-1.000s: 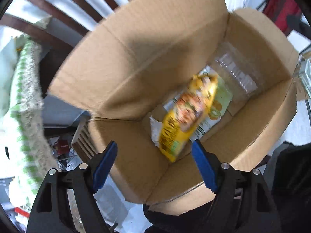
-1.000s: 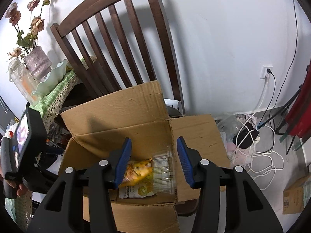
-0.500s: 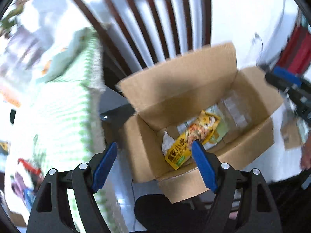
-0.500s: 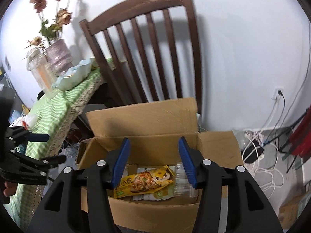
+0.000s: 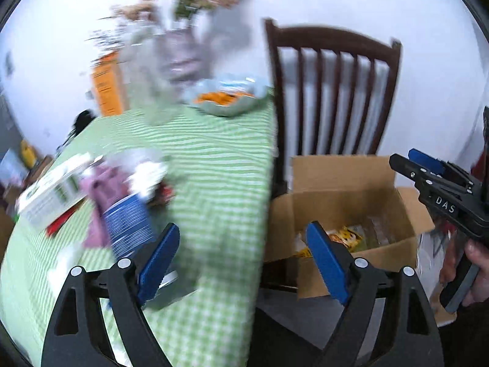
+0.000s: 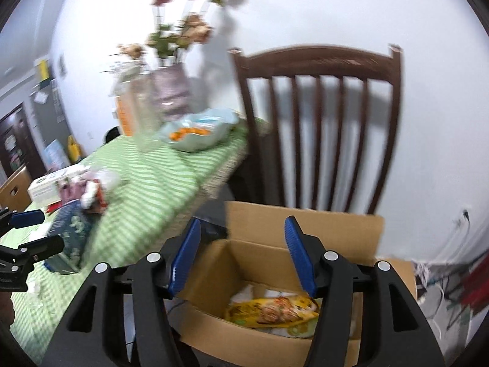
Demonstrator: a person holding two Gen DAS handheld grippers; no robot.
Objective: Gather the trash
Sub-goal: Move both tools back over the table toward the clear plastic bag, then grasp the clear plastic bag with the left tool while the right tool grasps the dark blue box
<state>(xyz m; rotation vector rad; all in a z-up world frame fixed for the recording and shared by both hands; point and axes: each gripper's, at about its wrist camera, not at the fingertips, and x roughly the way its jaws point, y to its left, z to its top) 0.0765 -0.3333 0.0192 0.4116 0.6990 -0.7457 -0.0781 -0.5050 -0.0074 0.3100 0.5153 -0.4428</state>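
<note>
An open cardboard box stands on the chair seat with a yellow snack wrapper lying inside; the right wrist view shows that wrapper from above. My left gripper hovers over the edge of the green checked table, its jaws opening with nothing between them. Ahead of it lie a blue striped pack, a purple wrapper and a white carton, all blurred. My right gripper hangs above the box, jaws opening and empty.
A dark wooden chair backs the box. A vase of flowers, a glass jar and a pale bowl of orange snacks stand at the table's far end. Cables lie on the floor at the right.
The yellow wrapper dropped from between the left jaws and now rests in the box. Both grippers rose, and the left one swung away from the box toward the table.
</note>
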